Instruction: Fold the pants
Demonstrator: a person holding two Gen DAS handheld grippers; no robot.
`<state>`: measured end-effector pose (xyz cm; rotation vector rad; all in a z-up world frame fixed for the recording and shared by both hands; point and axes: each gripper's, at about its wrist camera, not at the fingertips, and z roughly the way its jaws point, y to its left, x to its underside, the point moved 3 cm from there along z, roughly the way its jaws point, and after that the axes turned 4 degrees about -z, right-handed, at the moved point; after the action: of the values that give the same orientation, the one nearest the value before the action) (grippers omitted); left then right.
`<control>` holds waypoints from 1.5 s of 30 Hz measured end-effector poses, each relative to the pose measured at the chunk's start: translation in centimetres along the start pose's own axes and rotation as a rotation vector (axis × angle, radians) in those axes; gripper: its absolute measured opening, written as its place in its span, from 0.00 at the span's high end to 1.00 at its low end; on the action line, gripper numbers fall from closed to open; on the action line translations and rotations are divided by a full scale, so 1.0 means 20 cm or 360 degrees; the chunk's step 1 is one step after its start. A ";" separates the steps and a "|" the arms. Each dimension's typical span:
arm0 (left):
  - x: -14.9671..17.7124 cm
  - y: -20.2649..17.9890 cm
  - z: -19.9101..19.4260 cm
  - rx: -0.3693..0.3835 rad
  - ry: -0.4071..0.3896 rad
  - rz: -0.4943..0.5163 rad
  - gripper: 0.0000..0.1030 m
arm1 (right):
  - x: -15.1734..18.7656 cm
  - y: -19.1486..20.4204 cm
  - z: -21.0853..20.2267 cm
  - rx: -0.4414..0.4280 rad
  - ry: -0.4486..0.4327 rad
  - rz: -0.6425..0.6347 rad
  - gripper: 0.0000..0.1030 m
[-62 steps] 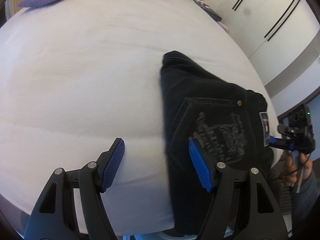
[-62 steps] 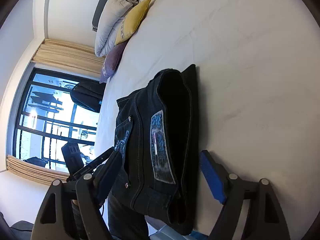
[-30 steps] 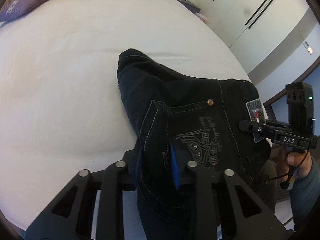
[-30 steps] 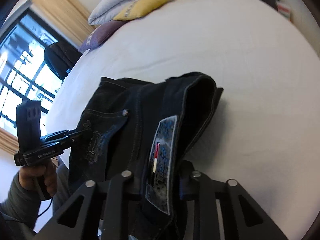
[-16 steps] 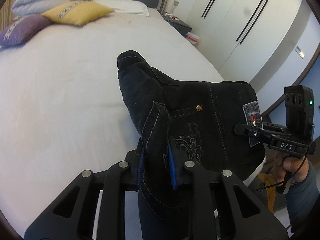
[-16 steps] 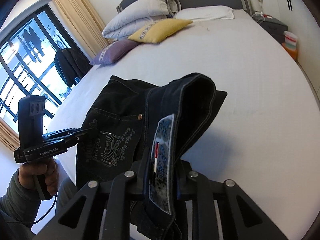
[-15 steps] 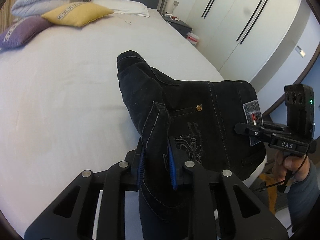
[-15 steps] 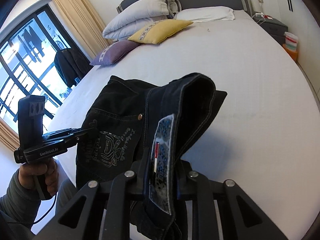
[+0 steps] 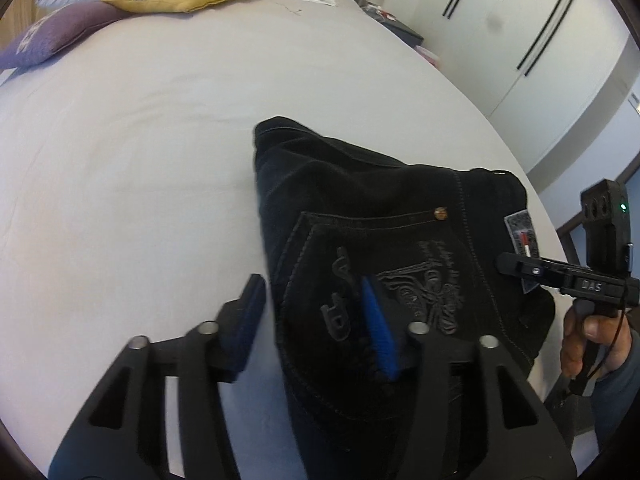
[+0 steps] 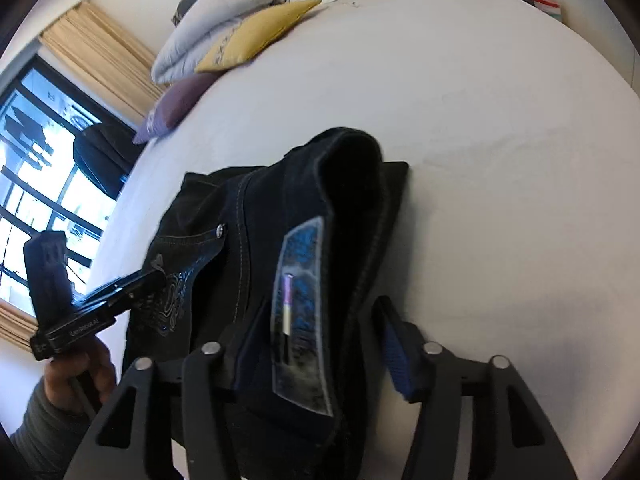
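with the pants [image 9: 400,240] lying as a thick folded bundle at the near edge of the bed [image 9: 140,140], the step in hand looks like letting go of a fold just laid down, and the trick is to leave without disturbing it.

in the left wrist view the left claw [image 9: 312,328] stands open: one blue pad sits on the sheet at about 7 o'clock of the bundle, just off its edge, and the other lies over the back pocket [image 9: 380,280], so the bundle's left edge runs between the jaws ungripped. whether that pad touches the denim i cannot tell. at 3 o'clock the right claw [image 9: 516,266] reaches in beside the waistband patch [image 9: 522,236].

in the right wrist view the right claw [image 10: 320,344] is open too, its jaws straddling the waistband end where the patch [image 10: 300,320] faces up; the cloth hangs loose between the pads. the top layer arches up at 12 o'clock of the claw instead of lying flat, so the fold seems slack there. pillows [image 10: 224,48] lie well apart at the far end.

to do this well, i'd draw both claws straight back along their own fingers, low and slow, so no pad snags a seam or drags the top layer. the raised loop probably wants a light press down afterwards. part of the bundle seems to overhang the bed edge, so any tug toward the person risks sliding it off.
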<state>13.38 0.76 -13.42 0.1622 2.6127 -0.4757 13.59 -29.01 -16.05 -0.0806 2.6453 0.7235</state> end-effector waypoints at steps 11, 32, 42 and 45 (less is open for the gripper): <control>0.14 -0.17 -0.64 -0.0183 -0.0640 0.0152 0.00 | 0.13 0.17 -0.49 0.0320 -0.0393 -0.0177 0.23; 0.39 -0.68 -1.84 -0.0551 -0.1329 0.0362 0.00 | 0.32 1.03 -1.72 0.0754 -0.1718 -0.0680 0.00; 0.38 -0.52 -1.55 -0.0459 -0.0713 -0.0033 0.00 | 0.28 0.85 -1.42 0.0746 -0.1142 -0.0336 0.00; 0.44 -0.51 -1.40 -0.0501 -0.0566 -0.0056 0.00 | 0.29 0.78 -1.31 0.0659 -0.0975 -0.0180 0.00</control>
<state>-8.47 1.60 8.52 -0.0679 2.3034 -0.0876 -3.58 -28.46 9.82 0.0931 2.1197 0.1148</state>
